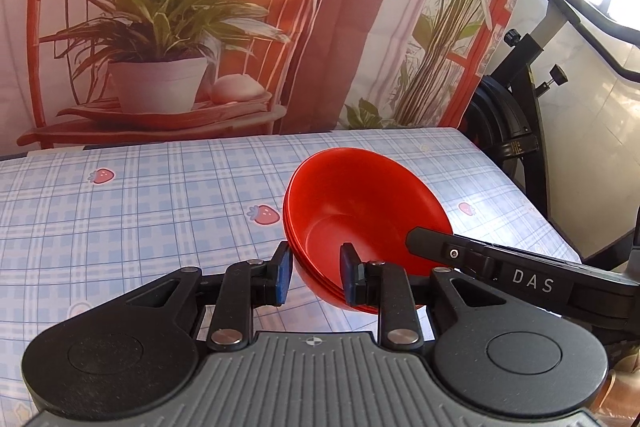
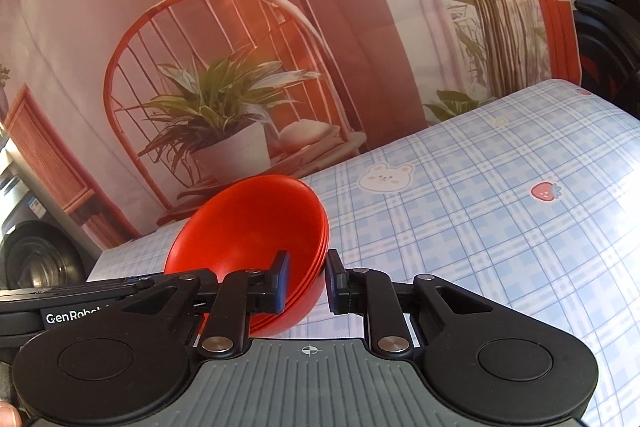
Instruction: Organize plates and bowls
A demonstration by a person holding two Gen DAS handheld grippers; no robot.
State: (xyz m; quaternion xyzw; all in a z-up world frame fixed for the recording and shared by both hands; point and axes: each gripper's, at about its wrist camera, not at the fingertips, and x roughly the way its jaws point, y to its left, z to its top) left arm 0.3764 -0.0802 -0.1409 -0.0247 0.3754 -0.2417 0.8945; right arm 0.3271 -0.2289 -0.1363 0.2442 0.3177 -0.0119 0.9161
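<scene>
A stack of red bowls (image 1: 360, 211) is held tilted above the checked tablecloth (image 1: 140, 211). My left gripper (image 1: 316, 275) has its jaws around the near left rim of the stack, one pad inside and one outside. My right gripper (image 2: 306, 281) grips the opposite rim of the same red bowl stack (image 2: 248, 227) the same way. The right gripper's arm (image 1: 520, 275) shows at the right of the left wrist view, and the left gripper's body (image 2: 80, 311) at the left of the right wrist view.
A printed backdrop (image 1: 168, 27) with a chair and potted plant hangs behind the table. An exercise bike (image 1: 516, 107) stands past the table's right edge. The tablecloth (image 2: 500, 227) stretches to the right of the bowls.
</scene>
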